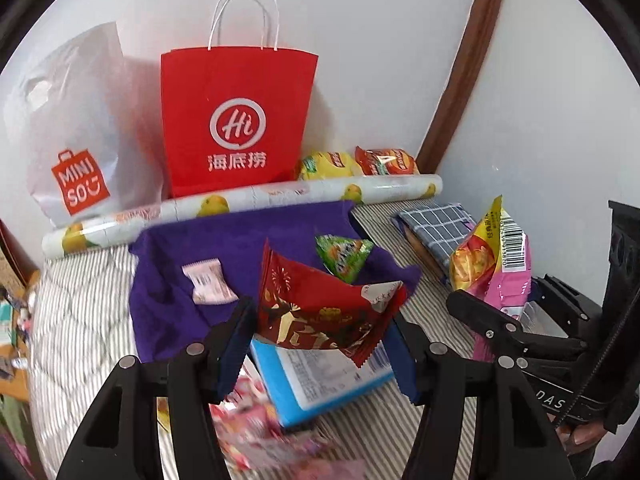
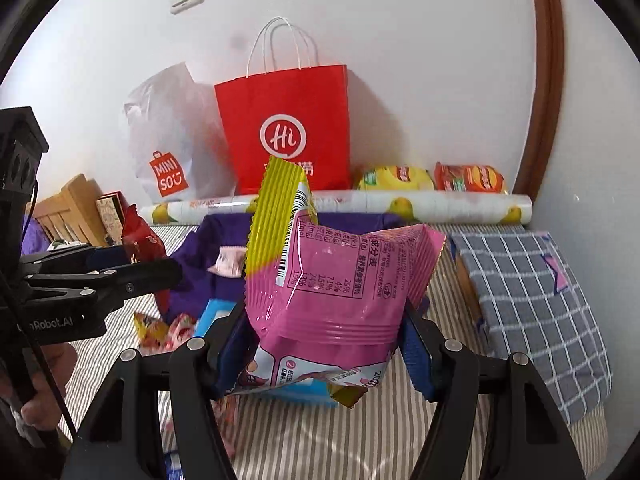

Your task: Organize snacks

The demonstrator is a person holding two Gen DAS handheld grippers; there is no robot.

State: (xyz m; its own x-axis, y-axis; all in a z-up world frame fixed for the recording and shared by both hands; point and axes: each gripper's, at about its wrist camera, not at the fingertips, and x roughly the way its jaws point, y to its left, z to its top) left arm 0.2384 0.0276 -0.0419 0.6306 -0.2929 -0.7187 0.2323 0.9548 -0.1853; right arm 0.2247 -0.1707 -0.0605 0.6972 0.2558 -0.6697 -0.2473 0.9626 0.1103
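My left gripper [image 1: 320,344] is shut on a dark red snack packet [image 1: 320,312], lifted above the striped bed [image 1: 80,320]. My right gripper [image 2: 320,344] is shut on a pink and yellow snack bag [image 2: 332,280], also held in the air; this bag [image 1: 496,264] and the right gripper [image 1: 520,320] show at the right of the left wrist view. A red paper bag [image 1: 236,120] and a white plastic bag [image 1: 76,128] stand against the wall. On the purple cloth [image 1: 224,248] lie a green packet [image 1: 344,256] and a small pink packet [image 1: 208,280].
A blue box [image 1: 320,384] and blurred pink packets [image 1: 256,432] lie below my left gripper. A patterned roll [image 1: 256,200] lies before the bags, with yellow [image 1: 328,164] and orange [image 1: 384,162] chip bags behind it. A checked grey pillow [image 2: 532,304] lies at the right.
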